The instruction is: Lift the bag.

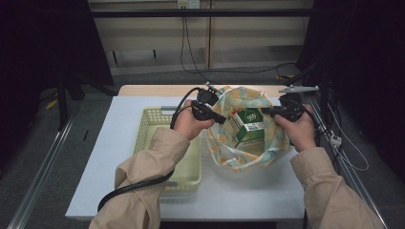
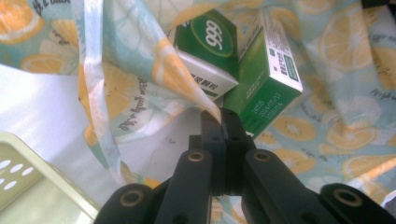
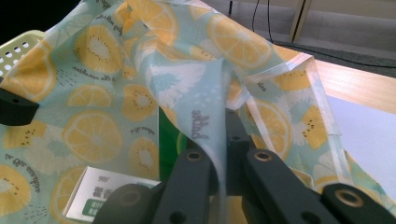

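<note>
White table (image 1: pixel 248 200), left gripper (image 1: pixel 222 119) and right gripper (image 1: pixel 263 111) each pinching fruit-print bag (image 1: pixel 239 160) rim

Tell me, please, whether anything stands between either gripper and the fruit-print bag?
Nothing visible does. The left gripper and the right gripper each already pinch the rim of the fruit-print bag, holding it open around the green boxes.

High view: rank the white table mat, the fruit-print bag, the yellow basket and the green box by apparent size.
1. White table mat.
2. and 3. Fruit-print bag and yellow basket: they look alike, and a sleeve hides part of the basket, so I won't rank them.
4. Green box, clearly smallest, inside the bag.
</note>
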`<act>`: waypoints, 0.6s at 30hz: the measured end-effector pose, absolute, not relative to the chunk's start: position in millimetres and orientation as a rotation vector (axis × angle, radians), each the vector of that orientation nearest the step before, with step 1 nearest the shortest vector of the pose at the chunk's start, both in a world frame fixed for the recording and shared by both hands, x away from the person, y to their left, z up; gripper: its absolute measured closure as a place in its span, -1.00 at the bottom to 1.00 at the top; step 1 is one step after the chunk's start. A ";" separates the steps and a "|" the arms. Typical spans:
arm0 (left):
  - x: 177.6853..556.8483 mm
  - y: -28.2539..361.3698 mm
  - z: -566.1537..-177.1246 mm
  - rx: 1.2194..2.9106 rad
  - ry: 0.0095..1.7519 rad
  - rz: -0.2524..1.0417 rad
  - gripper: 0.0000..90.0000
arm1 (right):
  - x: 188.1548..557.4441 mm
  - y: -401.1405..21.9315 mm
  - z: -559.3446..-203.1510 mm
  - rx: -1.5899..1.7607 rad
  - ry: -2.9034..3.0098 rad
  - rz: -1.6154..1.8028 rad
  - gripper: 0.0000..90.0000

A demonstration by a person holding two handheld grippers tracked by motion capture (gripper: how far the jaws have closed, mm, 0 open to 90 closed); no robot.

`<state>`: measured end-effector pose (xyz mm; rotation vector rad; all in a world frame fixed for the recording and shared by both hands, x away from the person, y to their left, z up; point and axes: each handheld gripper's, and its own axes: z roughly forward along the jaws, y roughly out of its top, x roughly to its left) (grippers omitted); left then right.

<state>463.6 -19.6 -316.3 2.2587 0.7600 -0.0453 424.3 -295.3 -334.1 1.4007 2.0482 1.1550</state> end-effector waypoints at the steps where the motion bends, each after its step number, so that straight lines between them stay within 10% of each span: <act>1: 463.8 -19.3 -314.7 2.256 0.760 -0.047 1.00 | 424.9 -295.6 -333.2 1.397 2.050 1.153 1.00; 18: 463.7 -17.3 -274.9 2.213 0.756 -0.024 1.00 | 421.4 -297.2 -313.9 1.380 2.021 1.170 1.00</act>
